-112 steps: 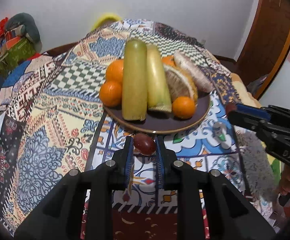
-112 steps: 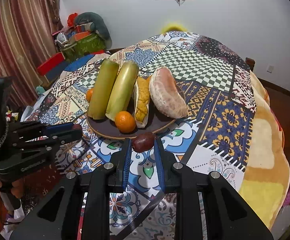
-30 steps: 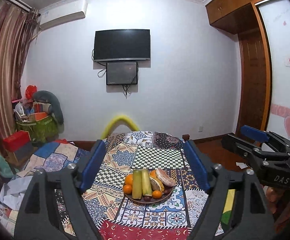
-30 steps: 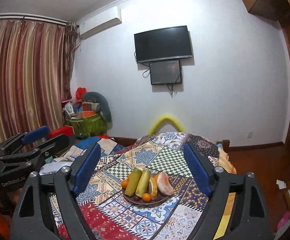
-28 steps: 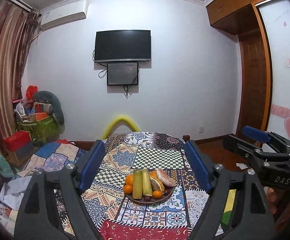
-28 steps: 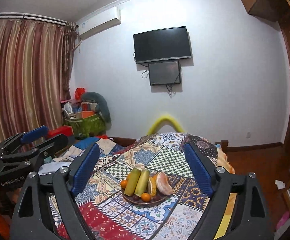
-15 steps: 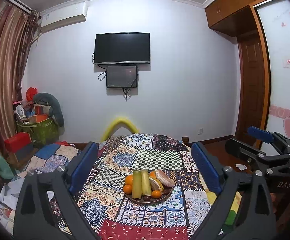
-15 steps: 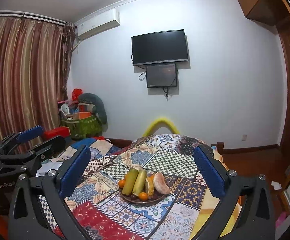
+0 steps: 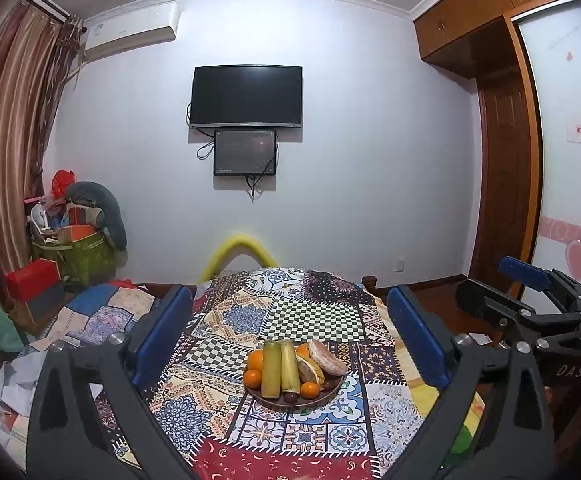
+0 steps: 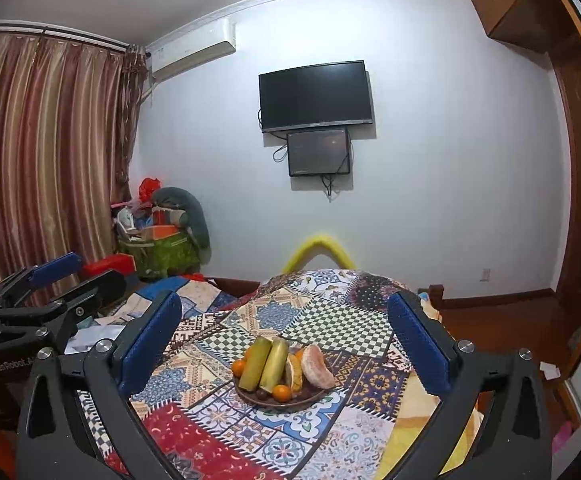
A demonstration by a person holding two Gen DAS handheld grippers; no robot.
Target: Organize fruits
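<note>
Left tongs: my black left gripper with blue pads (image 9: 290,334) has just been opening, now spread wide, nothing between.
Fruit: round brown plate (image 9: 322,397) at 6 o'clock on the patchwork cloth (image 9: 310,316), holding 2 green-yellow stalks (image 9: 271,368), small oranges (image 9: 253,378).
Right tongs: my black right gripper with blue pads (image 10: 284,342) gapes equally, empty.

Ahead of the jaws, a patchwork cloth (image 9: 310,316), matt and soft-looking, covers the table. The plate (image 9: 322,394) on it is dark brown with a slight sheen. Each gripper's frame is matt black plastic with bright metal screws; the pads (image 10: 150,340) are blue and finely textured. The wardrobe (image 9: 502,152) is glossy varnished wood.
</note>
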